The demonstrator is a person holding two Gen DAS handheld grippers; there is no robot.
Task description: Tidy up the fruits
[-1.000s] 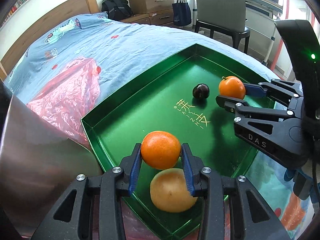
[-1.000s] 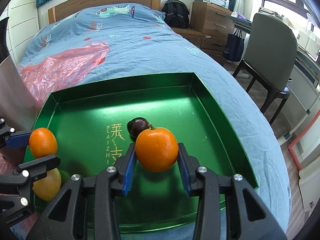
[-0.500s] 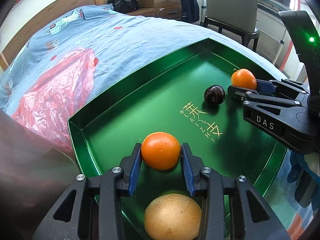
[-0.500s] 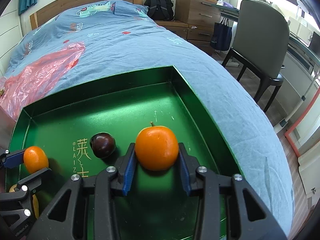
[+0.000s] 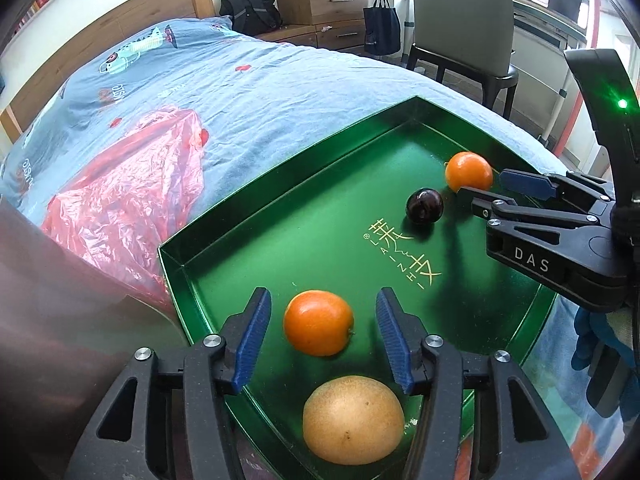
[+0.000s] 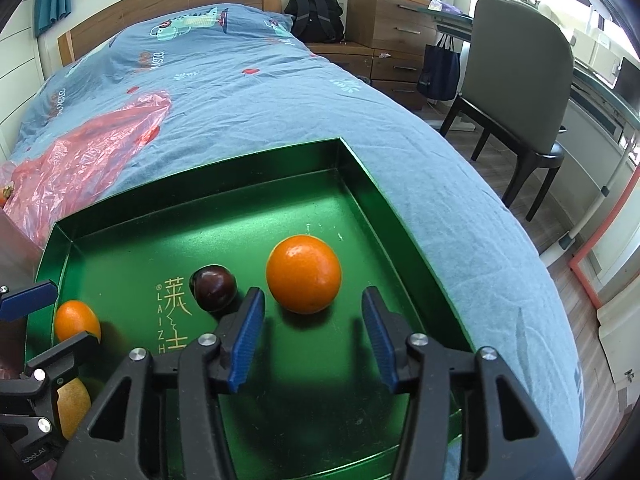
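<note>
A green tray (image 5: 280,184) (image 6: 200,200) lies on the bed. My left gripper (image 5: 320,330) is open, its blue pads either side of an orange (image 5: 319,322) that rests on the tray floor. A yellow pear (image 5: 353,419) lies just below it. My right gripper (image 6: 312,332) is open just behind a second orange (image 6: 304,274), which sits on the tray near its right wall. A dark plum (image 6: 213,287) (image 5: 424,205) lies beside that orange. The right gripper also shows in the left wrist view (image 5: 492,188), and the left gripper in the right wrist view (image 6: 52,316).
A red plastic bag (image 5: 128,184) (image 6: 80,152) lies on the blue bedspread left of the tray. A grey chair (image 6: 516,92), wooden drawers (image 6: 392,20) and a black backpack (image 5: 250,12) stand beyond the bed. The bed edge drops off right of the tray.
Both grippers have opened and let go of their oranges, which now rest on the tray floor. Both grippers have drawn back slightly.
</note>
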